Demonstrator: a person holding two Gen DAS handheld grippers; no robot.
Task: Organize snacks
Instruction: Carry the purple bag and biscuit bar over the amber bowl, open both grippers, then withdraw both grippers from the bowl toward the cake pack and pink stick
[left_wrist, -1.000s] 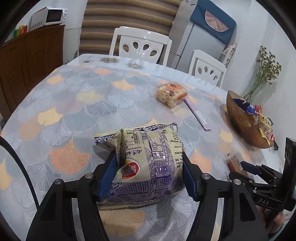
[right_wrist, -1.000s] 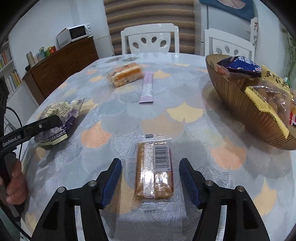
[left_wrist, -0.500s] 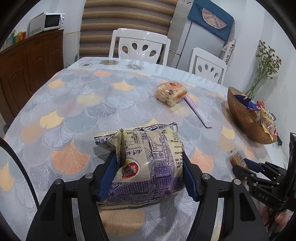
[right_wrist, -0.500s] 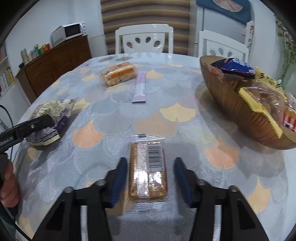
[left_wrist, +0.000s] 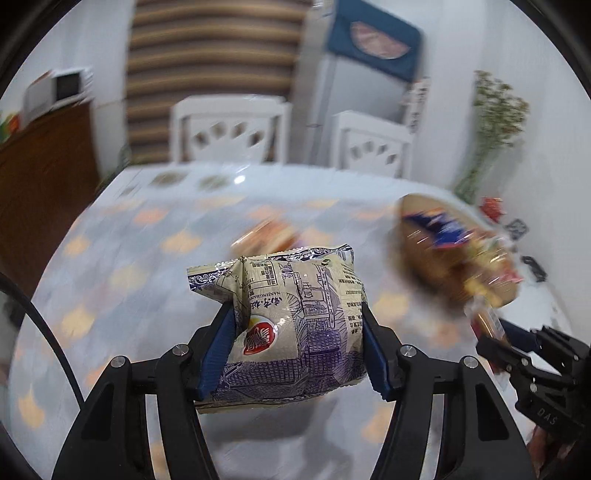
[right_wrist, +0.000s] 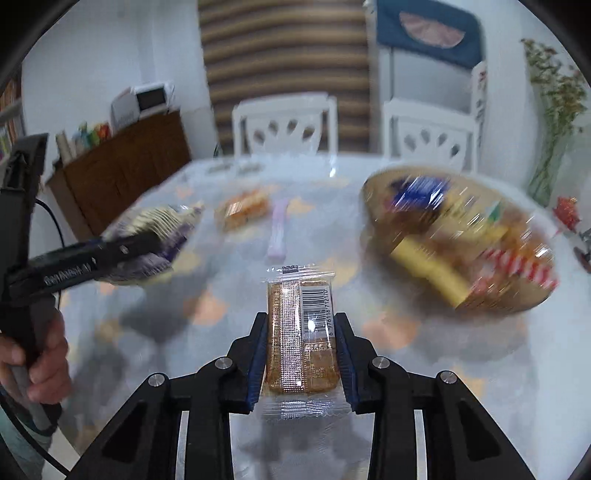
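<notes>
left gripper (left_wrist: 297, 345) clamped across the purple-and-cream snack bag (left_wrist: 291, 325), held above the table (left_wrist: 122, 273). bag looks light, puffy, crinkly; side squeeze at mid-body suits it, crush risk if tighter. its sealed end points forward. right gripper (right_wrist: 301, 360) clamped on the clear-wrapped biscuit bar (right_wrist: 301, 332), also airborne; stiff, slick film, likely brittle. long axis runs straight ahead, along the fingers. basket (right_wrist: 491, 302) front-right, blurred.

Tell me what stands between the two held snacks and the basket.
Nothing visible does. The cracker pack in the right gripper and the puffy bag in the left gripper face only bare tablecloth toward the basket.
</notes>
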